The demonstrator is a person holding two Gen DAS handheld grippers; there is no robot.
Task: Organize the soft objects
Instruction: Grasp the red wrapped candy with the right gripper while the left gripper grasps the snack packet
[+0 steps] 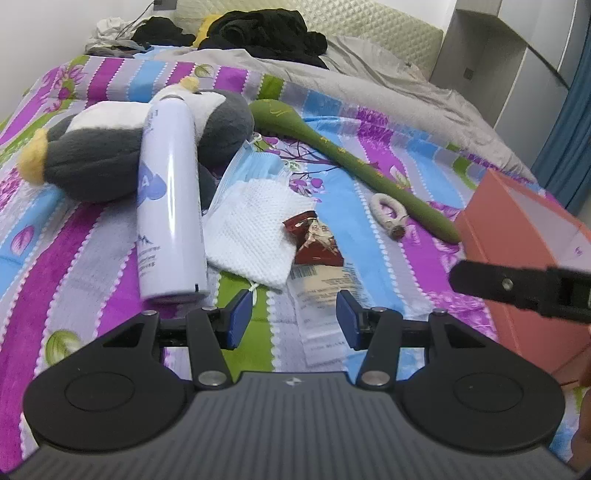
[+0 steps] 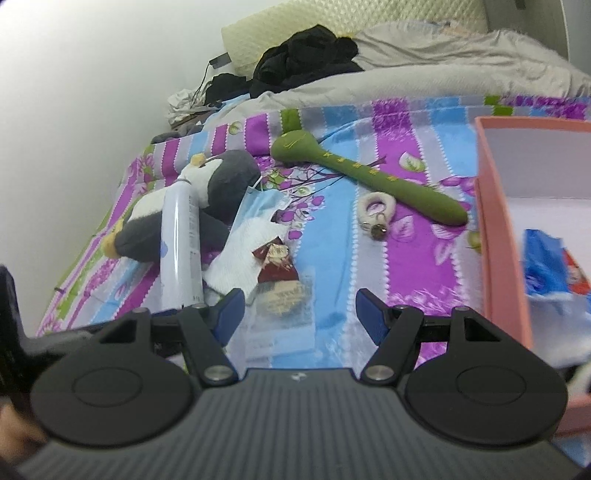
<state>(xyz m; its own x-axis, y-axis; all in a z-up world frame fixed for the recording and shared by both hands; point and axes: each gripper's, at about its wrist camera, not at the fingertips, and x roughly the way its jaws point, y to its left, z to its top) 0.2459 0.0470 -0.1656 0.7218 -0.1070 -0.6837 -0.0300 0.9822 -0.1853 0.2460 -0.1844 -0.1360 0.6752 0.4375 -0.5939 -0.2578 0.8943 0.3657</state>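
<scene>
— What do we see of the room around the bed (image 1: 110,236)?

— We see a striped sheet (image 2: 413,221) in purple, blue, grey and green with flower prints covering it. At the bed's far end stands a cream quilted headboard (image 1: 388,26), and a crumpled grey blanket (image 1: 388,85) lies just in front of it.

— And the walls?

— We see a plain white wall (image 2: 92,110) along the bed's left side, evenly lit. A cable (image 2: 203,83) hangs down it near the headboard. To the right of the headboard stands a grey cabinet (image 1: 517,66), and beside that a blue curtain (image 1: 569,147).
</scene>
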